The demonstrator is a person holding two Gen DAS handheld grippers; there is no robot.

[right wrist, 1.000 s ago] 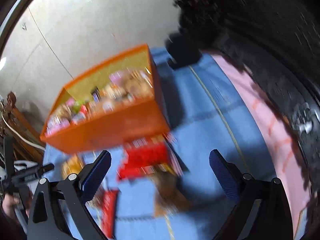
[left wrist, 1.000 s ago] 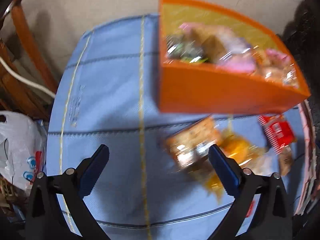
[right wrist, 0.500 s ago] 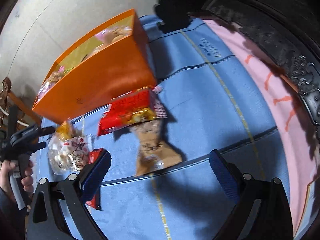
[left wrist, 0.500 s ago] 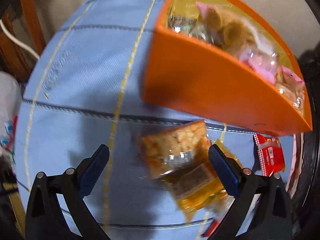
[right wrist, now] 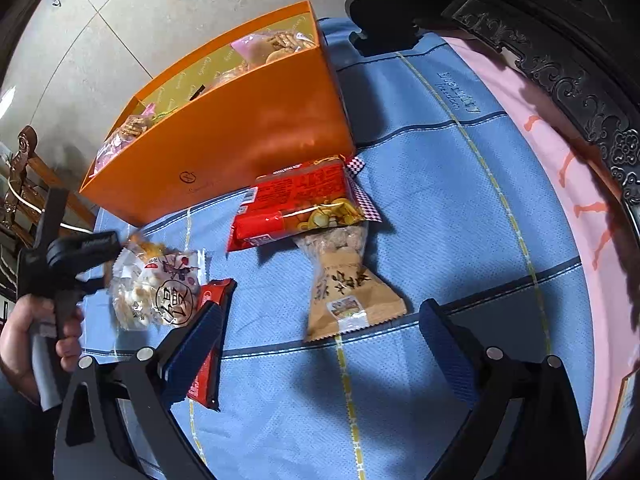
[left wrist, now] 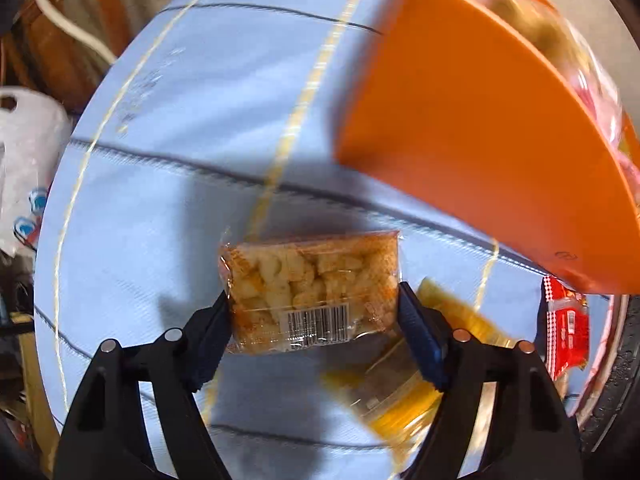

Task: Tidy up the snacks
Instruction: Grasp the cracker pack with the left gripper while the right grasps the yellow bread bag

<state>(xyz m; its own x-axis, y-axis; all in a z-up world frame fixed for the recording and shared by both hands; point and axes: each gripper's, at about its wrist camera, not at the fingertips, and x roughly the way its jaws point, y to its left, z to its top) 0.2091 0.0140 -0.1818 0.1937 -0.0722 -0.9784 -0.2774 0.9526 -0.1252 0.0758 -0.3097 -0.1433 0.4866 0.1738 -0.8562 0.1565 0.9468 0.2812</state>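
In the left wrist view my left gripper (left wrist: 312, 304) points down at the blue cloth (left wrist: 180, 200). Its jaws are closing, and both pads touch the sides of a clear packet of orange-yellow puffs (left wrist: 312, 288). A blurred yellow packet (left wrist: 400, 380) lies just right of it. The orange box (left wrist: 460, 140) full of snacks stands behind. My right gripper (right wrist: 322, 312) is open above the cloth, with the lower end of a brown packet (right wrist: 348, 288) between its fingers and untouched. A large red packet (right wrist: 296, 204) lies by the orange box (right wrist: 224, 152).
A white printed packet (right wrist: 160, 292) and a small red packet (right wrist: 208, 344) lie left of my right gripper. A hand (right wrist: 24, 332) holds the left gripper. Dark carved wood (right wrist: 560, 40) and pink cloth (right wrist: 580, 200) border the right. A white plastic bag (left wrist: 28, 160) sits left.
The left gripper sank, rolled and narrowed its jaws onto the clear packet. The right gripper dropped closer to the brown and red packets.
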